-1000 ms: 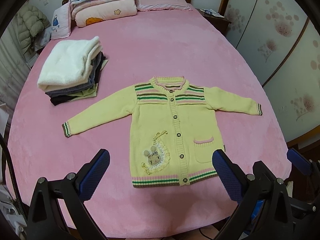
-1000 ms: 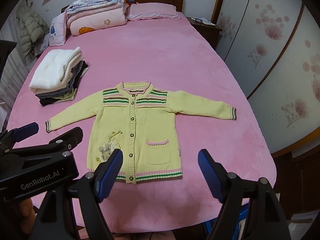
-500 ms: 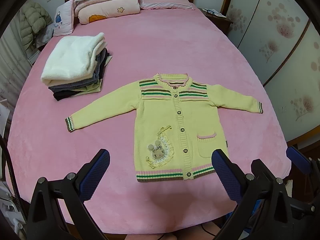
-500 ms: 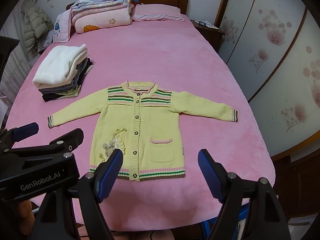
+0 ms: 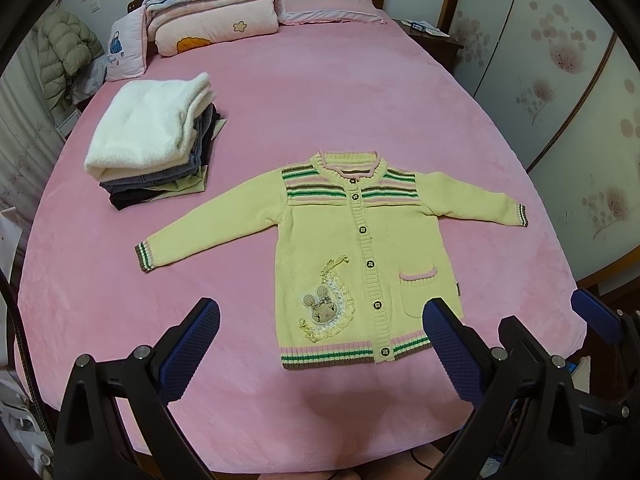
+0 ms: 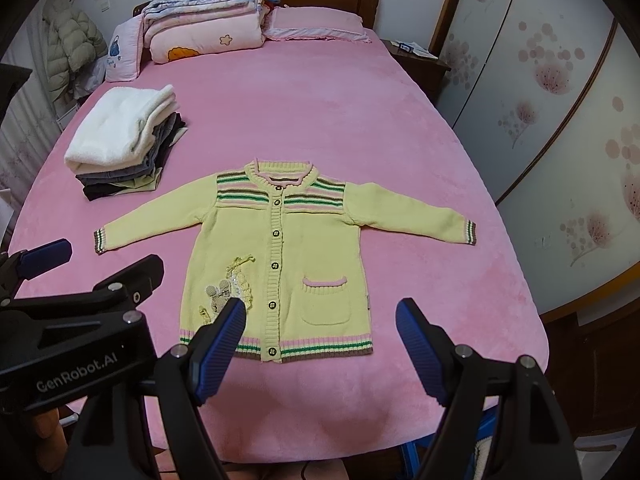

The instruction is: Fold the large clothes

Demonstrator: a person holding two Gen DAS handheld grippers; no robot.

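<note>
A yellow knit cardigan [image 5: 372, 248] is spread flat, buttoned, near the bed's [image 5: 320, 92] near edge. It is judged soft, light and limp, best pinched at a sleeve cuff or hem corner. The left gripper [image 5: 320, 344] and the right gripper [image 6: 320, 344] are held spread wide and empty above it.

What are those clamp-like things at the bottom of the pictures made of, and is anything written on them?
Each is a black, angular frame with silver screws. The left gripper and right gripper both carry two blue, ridged, textured pads. In the right view the left gripper's body bears white lettering, "GenRobot.AI".
</note>
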